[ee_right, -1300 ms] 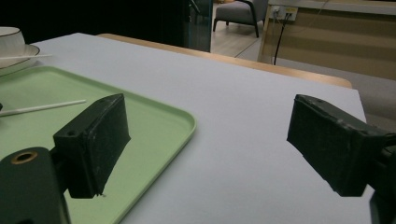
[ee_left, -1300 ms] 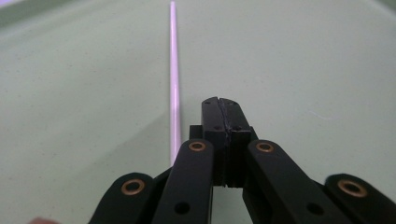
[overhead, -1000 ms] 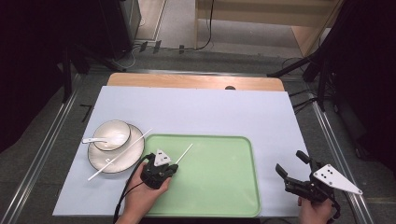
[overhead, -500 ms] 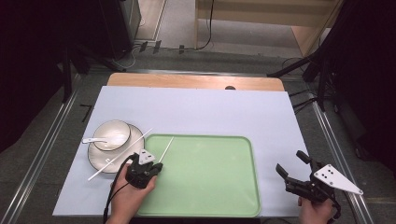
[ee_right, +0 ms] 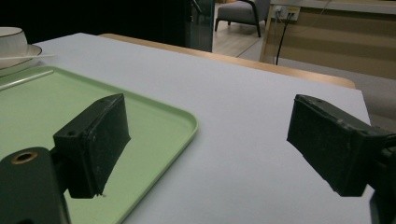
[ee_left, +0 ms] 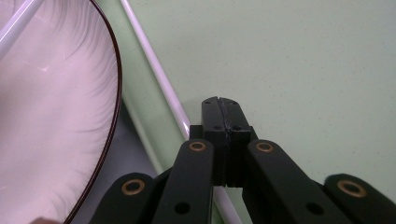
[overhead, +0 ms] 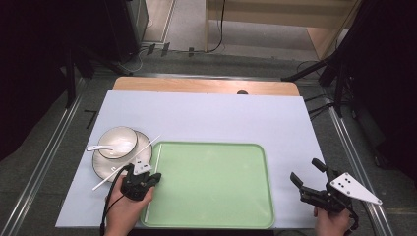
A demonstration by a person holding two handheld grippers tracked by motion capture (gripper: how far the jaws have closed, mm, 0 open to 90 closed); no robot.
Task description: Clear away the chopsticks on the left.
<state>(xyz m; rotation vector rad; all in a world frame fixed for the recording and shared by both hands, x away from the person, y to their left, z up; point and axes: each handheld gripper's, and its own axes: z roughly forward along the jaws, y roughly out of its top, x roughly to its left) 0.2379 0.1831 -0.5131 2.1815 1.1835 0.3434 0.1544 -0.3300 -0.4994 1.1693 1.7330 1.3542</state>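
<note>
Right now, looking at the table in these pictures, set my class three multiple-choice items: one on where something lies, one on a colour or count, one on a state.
1. Where does the bowl sit?
A. On the plate left of the tray
B. In the middle of the tray
C. By the right gripper

2. What colour is the tray?
A. Blue
B. Light green
C. Red

3. How do the jaws of the left gripper stand?
A. Wide open
B. Closed on the bowl
C. Shut together, nothing between them

Answers:
1 A: the high view shows the bowl, with a white spoon in it, on the plate beside the tray's left edge.
2 B: the tray is pale green in all three views.
3 C: the left gripper view shows the two jaws pressed together, with the white chopstick lying beside them; the right gripper is the open one.
</note>
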